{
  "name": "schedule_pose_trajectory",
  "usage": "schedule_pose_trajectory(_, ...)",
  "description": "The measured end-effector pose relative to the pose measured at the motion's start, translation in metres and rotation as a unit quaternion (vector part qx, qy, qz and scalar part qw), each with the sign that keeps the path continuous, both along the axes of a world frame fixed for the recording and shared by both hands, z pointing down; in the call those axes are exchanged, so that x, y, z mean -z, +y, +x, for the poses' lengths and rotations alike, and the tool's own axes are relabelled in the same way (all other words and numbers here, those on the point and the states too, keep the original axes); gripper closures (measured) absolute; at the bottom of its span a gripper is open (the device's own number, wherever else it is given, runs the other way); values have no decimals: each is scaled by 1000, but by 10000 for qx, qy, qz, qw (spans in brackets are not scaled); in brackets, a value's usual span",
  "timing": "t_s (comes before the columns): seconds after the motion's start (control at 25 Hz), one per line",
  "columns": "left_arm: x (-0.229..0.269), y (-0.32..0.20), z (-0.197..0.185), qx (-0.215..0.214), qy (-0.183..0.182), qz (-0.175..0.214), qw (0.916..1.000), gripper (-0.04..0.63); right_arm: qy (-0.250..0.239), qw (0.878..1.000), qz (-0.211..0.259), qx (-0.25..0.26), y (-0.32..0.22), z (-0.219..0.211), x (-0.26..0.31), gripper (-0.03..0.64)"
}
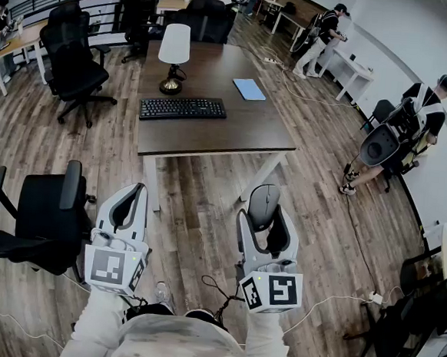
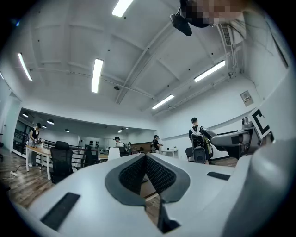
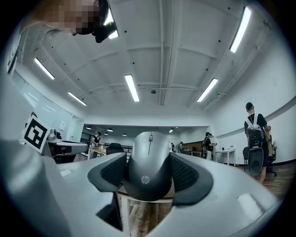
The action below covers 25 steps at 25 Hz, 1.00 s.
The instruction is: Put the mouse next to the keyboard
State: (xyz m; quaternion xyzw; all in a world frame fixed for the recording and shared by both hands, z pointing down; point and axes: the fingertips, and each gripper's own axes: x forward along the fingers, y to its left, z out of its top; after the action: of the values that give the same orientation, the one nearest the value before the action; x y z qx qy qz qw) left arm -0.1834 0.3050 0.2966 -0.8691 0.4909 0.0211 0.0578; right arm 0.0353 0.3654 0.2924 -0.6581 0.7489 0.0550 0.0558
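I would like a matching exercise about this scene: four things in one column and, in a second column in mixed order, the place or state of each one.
Column one:
1. mouse
2. keyboard
3. lamp
4. left tool

Column two:
A. shut, nothing between its jaws
B. black, lies flat on the table
C. held in the right tool
D. white shade, stands on the table

Pairs: 1-C, 2-B, 3-D, 4-A.
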Motion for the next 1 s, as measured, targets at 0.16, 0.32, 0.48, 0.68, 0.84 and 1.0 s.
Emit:
schedule_pose_trajectory(0.16, -1, -2, 2, -16, -1, 9, 10000, 589, -10, 10000, 19, -23, -1, 3, 0, 310)
schedule_pose_trajectory(0.32, -2, -11, 1, -23, -2, 24, 10000, 589, -3, 10000, 34, -47, -9, 2, -2, 310)
schedule_pose_trajectory(0.48, -3, -27, -1, -20, -32, 31, 10000, 589, -59, 10000, 41, -51, -23, 0, -4, 310)
schedule_pose_trajectory(0.68, 0, -55, -5, -95, -103, 227, 9996, 589, -165, 9997, 62, -140, -49, -4, -5, 310)
schedule_pose_trajectory(0.84, 2, -83, -11, -214, -142, 371, 9990, 589, -199, 9994, 107, -273, -74, -12, -6, 310)
schedule_pose_trajectory(1.0, 1, -107, -24, -299, -302, 559, 9975, 589, -288, 9985, 166, -443, -94, -23, -8, 310)
